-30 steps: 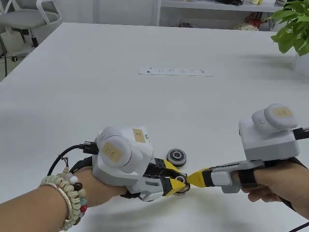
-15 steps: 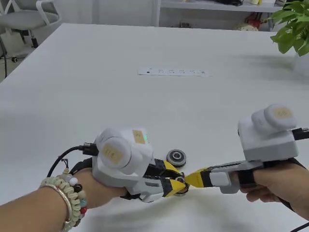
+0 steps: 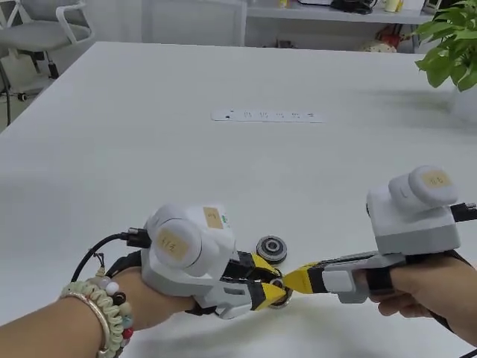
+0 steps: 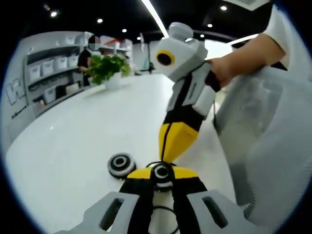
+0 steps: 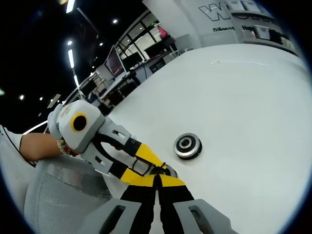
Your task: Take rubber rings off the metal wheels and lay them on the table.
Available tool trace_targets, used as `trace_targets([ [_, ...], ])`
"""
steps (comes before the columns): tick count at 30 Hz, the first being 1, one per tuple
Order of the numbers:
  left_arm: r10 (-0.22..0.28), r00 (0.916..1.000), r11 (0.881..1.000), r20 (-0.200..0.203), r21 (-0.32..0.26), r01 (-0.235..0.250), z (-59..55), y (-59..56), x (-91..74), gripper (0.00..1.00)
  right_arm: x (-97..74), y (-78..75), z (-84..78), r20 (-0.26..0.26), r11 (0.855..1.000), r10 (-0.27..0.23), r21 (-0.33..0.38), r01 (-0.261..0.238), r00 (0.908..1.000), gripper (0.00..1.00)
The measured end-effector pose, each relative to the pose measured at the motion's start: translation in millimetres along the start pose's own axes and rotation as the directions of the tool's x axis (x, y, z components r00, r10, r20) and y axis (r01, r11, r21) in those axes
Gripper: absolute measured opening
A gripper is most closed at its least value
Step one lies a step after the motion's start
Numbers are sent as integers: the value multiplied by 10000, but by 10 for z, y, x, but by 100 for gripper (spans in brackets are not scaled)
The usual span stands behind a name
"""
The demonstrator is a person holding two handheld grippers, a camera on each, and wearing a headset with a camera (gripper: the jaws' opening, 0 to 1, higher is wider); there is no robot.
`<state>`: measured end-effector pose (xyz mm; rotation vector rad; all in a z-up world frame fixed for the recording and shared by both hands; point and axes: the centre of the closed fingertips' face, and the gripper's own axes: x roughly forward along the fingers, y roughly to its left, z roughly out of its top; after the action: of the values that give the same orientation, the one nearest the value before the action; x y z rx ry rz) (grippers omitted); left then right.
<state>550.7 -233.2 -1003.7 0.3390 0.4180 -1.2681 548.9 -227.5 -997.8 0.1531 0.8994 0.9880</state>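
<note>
The left gripper (image 3: 270, 281) is clamped on a metal wheel (image 4: 161, 174), holding it low over the white table (image 3: 149, 134) close to the person. The right gripper (image 3: 289, 280) comes in from the right of this clamped wheel. Its yellow jaws are pressed together into a point that touches the wheel's rim. Whether rubber is caught between them is too small to tell.

Just beyond the clamped wheel, a second wheel (image 3: 271, 248) lies flat on the table, near but apart from both grippers. It is the only thing close by. Bare tabletop lies open to the left, right and beyond.

Farther beyond the clamped wheel, a white power strip (image 3: 268, 115) lies crosswise in the middle of the table. Past it is the table's far edge, and the left edge slants away far to the left.

Off the table, far from the clamped wheel, are a leafy plant (image 3: 451, 37) to the right, a chair (image 3: 45, 26) to the left, and a shelf (image 3: 335, 11) straight beyond.
</note>
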Motion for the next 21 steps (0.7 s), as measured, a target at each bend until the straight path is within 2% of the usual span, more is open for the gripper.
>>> trace_targets([
  [7,25,9999,9999,120,-104,-24,6,-11,4,15,13,-73,-73,-369,9991,-410,-160,405,9985,0],
  [10,50,10000,9999,-35,147,-49,12,-22,13,15,9,-90,-82,-411,9989,-462,-115,457,9981,0],
  [14,99,9991,9999,-412,-19,-100,21,-16,23,15,5,-93,-77,-383,9988,-483,-105,479,9981,0],
  [16,24,9974,9999,-714,168,-12,27,-24,10,15,0,-94,-70,-355,9988,-479,-88,476,9982,0],
  [18,-176,9976,9988,-665,444,206,62,-64,-11,16,-3,-96,-62,-334,9988,-490,-97,487,9982,0],
  [21,-83,9987,9944,-508,1047,136,162,-59,-44,17,-8,-101,-53,-320,9988,-492,-61,490,9983,0],
])
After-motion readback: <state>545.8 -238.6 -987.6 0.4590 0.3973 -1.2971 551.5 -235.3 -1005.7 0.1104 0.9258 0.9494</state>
